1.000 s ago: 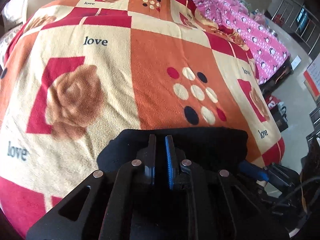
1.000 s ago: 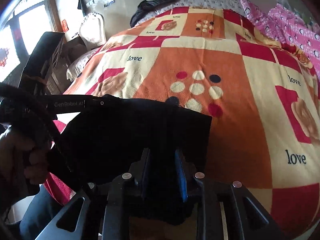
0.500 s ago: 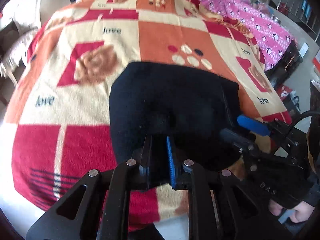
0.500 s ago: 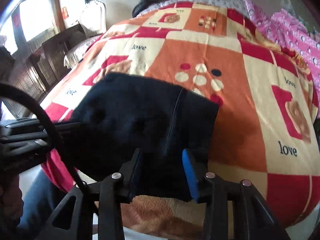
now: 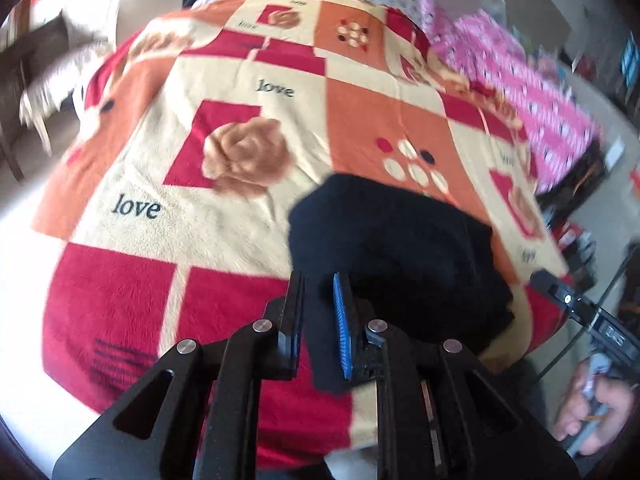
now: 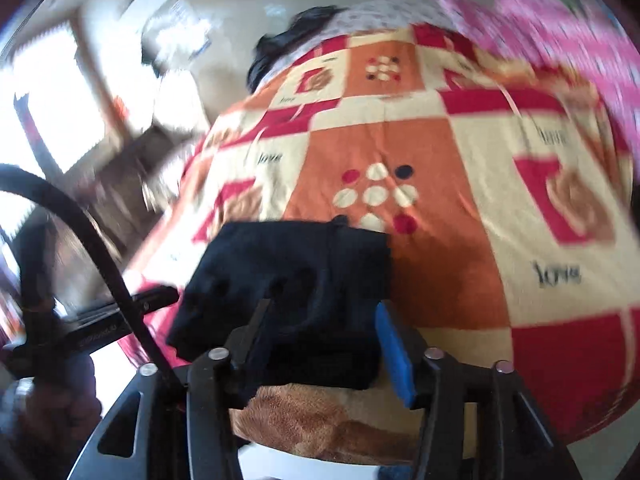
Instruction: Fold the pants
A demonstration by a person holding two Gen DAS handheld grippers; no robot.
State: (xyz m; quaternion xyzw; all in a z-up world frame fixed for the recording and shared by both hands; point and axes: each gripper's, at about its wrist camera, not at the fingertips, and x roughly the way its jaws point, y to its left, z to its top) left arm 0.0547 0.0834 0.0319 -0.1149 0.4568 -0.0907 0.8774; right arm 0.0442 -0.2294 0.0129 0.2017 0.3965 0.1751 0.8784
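The black pants [image 5: 392, 248] lie folded in a compact bundle on the patterned "love" blanket [image 5: 240, 220], close to the bed's near edge. My left gripper [image 5: 320, 312] hovers at the bundle's near-left corner. Its jaws are down to a narrow slit, with no pad pressing on the cloth. In the right wrist view the pants [image 6: 296, 264] sit just ahead of my right gripper [image 6: 324, 308]. Its jaws are opening wide; the bundle's near edge lies between and below them, untouched by the pads. The right gripper [image 5: 560, 296] and the hand holding it [image 5: 592, 408] show at the right.
Pink patterned bedding [image 5: 520, 80] is heaped along the bed's far right side. Dark clothes [image 6: 288, 40] lie at the head of the bed. A chair [image 5: 48, 92] stands off the left side. The left gripper [image 6: 120, 320] and a cable [image 6: 80, 220] cross the left of the right wrist view.
The right jaws have spread apart and let go of the pants. Both grippers have drawn back toward the near edge, the left one swinging left. The pants stay folded on the blanket.
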